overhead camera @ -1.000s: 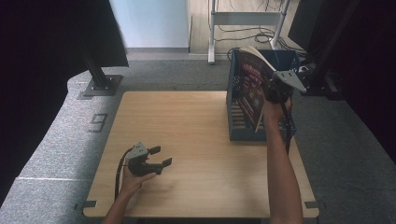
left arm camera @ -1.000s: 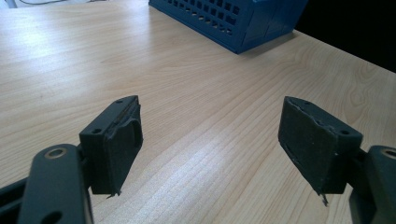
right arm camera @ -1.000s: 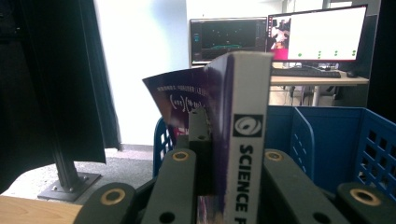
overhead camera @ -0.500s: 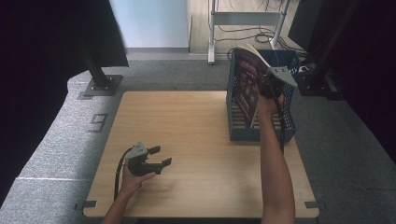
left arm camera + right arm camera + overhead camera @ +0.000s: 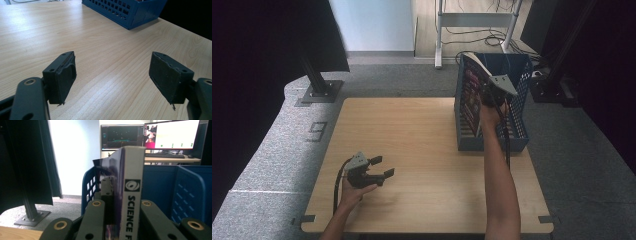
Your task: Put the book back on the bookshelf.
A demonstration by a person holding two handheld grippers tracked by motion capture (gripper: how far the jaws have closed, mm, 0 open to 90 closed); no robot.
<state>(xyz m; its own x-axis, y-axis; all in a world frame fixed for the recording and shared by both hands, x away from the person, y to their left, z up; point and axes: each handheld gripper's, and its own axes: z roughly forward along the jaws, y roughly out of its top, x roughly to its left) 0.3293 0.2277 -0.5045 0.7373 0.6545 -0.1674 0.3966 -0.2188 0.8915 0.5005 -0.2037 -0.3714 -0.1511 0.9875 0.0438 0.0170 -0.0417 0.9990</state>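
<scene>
The right gripper (image 5: 486, 95) has its jaws clamped on a science book (image 5: 130, 195), held upright inside the blue basket (image 5: 517, 140) on the worktop (image 5: 422, 145). The left gripper (image 5: 379, 167), jaws wide apart and holding nothing, rests well apart.

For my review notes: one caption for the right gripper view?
Right gripper clamps a book by its spine, upright inside the blue basket.

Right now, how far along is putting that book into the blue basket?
Nearly done. The right gripper is clamped on the book, which stands upright, partly inside the blue basket, its top above the rim. Left to do: lower it fully and let go. The left gripper waits open over the table, holding nothing.
</scene>
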